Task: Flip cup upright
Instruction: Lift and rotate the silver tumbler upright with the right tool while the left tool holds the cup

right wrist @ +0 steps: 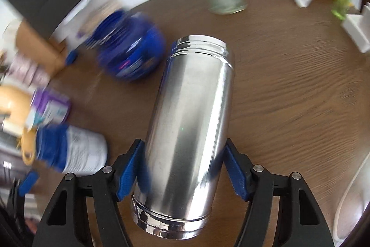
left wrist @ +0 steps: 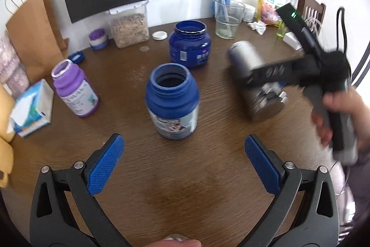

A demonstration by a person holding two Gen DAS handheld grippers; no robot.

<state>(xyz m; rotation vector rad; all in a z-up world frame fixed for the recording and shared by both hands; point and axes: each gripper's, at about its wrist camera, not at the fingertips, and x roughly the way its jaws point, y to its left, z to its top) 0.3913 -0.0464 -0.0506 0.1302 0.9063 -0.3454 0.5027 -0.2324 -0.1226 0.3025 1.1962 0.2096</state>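
**Cup held in the air, half way through the flip**

Cup [right wrist: 187,131] of bare steel is gripped in the right claw [right wrist: 185,168], whose two blue pads press on both sides of the lower body, near the base. The claw is closed only as far as the width of the cup allows. From the left wrist view the cup [left wrist: 254,80] lies tilted, its base toward the camera and its mouth pointing away and a little up, and it seems to be lifted off the bench [left wrist: 185,177]; I cannot tell for sure if any edge touches the wood. My judgement is that picking up is done and the turning is in progress; what is left is to bring the mouth fully up and to set the base down on a free part of the bench.

The left claw [left wrist: 185,163] is wide open and holds nothing; it hovers over the bench just before the near blue jar [left wrist: 172,103]. Farther away stand the second blue jar [left wrist: 190,44] and the glass [left wrist: 227,19].
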